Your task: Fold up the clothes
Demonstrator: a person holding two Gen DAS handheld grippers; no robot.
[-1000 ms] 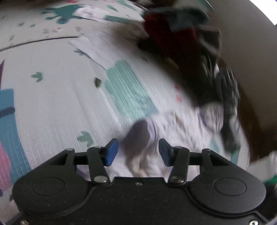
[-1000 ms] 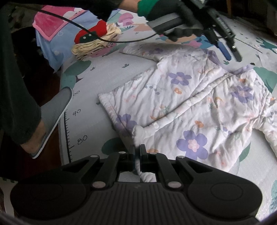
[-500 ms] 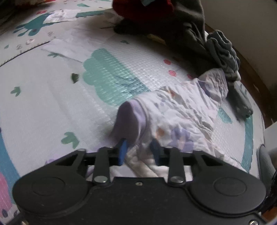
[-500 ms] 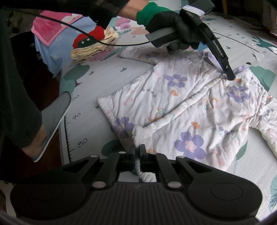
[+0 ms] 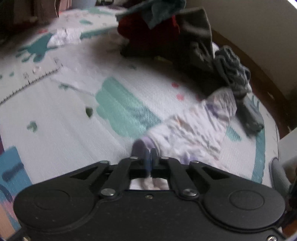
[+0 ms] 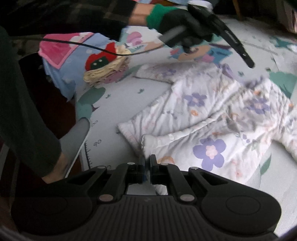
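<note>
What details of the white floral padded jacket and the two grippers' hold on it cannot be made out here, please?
- Left wrist view: motion blur smears the white floral padded jacket at the left gripper.
- Right wrist view: the right gripper covers the hem it pinches.
- Right wrist view: the jacket's far sleeve is cut off by the right edge.

The left gripper [image 5: 150, 157] is matte black with blue pads and silver screws. The hand [image 6: 183, 22] wears a black glove [image 6: 178, 20], green cuff [image 6: 154, 16], dark plaid sleeve [image 6: 104, 13]; grey slipper [image 6: 74, 137].
</note>
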